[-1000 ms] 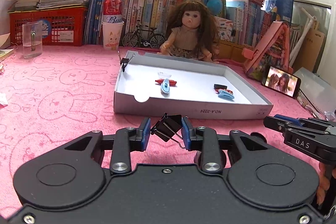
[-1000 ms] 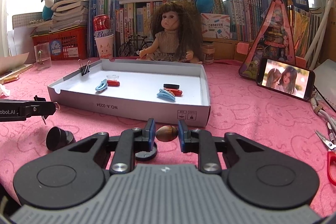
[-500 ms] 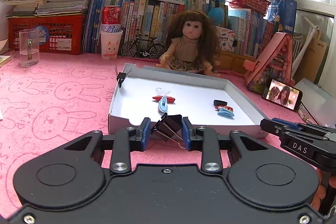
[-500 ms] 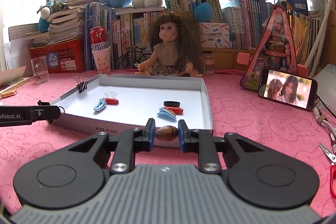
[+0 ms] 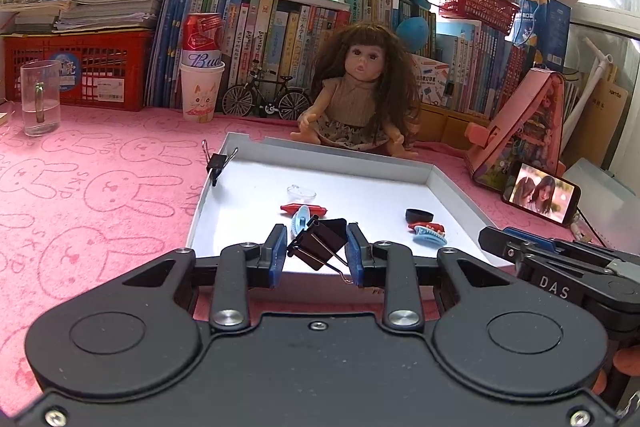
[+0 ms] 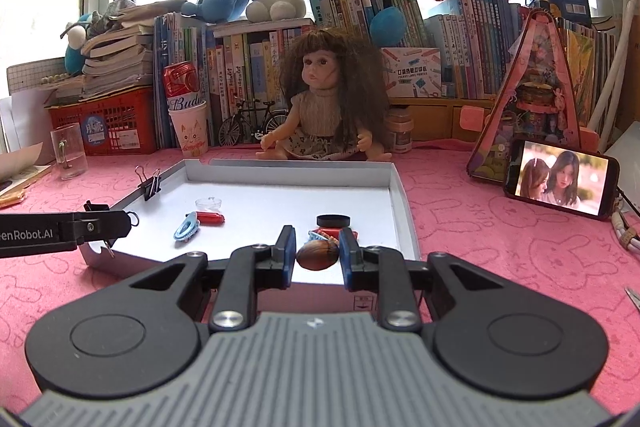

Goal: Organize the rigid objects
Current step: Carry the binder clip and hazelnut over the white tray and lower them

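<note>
The left wrist view shows the left gripper (image 5: pixel 316 251) clamping a black binder clip (image 5: pixel 318 243) above the white tray (image 5: pixel 452 183), while the right gripper (image 6: pixel 317 254) pinches a brown nut (image 6: pixel 317 254).

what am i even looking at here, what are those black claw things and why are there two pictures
Each picture comes from a camera mounted on a hand-held gripper, looking out along its two fingers; a person carries one in each hand. The left gripper is shut on a black binder clip. The right gripper is shut on a small brown oval object, perhaps a nut. Both hover at the near edge of a shallow white tray on a pink cloth. In the tray lie hair clips, a black cap and a clear lid; another binder clip grips its left wall. A doll sits behind it.
</note>
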{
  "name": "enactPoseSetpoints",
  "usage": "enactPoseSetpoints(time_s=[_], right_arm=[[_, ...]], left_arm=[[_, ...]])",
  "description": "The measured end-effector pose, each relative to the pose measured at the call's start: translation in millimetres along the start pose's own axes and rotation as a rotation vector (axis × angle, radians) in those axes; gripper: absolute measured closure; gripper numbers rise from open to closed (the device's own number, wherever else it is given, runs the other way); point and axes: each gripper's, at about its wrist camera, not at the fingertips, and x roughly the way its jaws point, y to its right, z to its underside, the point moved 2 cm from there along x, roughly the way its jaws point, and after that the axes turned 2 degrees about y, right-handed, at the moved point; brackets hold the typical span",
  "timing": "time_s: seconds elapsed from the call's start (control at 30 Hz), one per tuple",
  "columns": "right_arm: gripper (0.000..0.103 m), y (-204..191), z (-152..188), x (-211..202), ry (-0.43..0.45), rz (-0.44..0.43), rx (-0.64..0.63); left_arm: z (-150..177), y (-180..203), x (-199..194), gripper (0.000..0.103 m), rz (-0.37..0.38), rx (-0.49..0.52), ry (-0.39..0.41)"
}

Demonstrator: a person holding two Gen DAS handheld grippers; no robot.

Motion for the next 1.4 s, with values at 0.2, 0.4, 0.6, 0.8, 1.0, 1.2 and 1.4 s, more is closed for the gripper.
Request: enactPoseSetpoints(time_s=[0.2,0.4,0.6,0.8,1.0,1.2,1.4], right_arm=[[0.076,1.9,-2.0,21.7,-0.03,0.006,0.044],[0.076,7.5,-0.1,43.0,-0.085,0.009,0.1],[0.076,9.6,0.9,56.9,-0.128,0.011,0.125],[0.076,16.3,1.4,65.6,-0.155,0.018,0.168],[0.076,17.2,1.2,70.8,-0.168,0.021,0.176],[0.076,17.4,1.1,73.4,-0.178,0.028,0.181],[0.075,16.5,1.1,75.4,-0.187,0.036,0.179]], left_arm=[[-4.7,1.7,19.7,0.074,-0.002,-0.002,-0.017],[-4.7,1.4,42.1,0.074,-0.013,-0.004,-0.05],[-1.9,-1.7,61.8,0.074,-0.031,-0.013,-0.086],[-0.4,-3.2,72.1,0.074,-0.049,-0.014,-0.099],[-1.3,-4.4,80.7,0.074,-0.062,-0.013,-0.11],[-0.8,-3.3,85.8,0.074,-0.074,-0.002,-0.117],[-0.6,-2.5,88.7,0.073,-0.079,0.004,-0.122]])
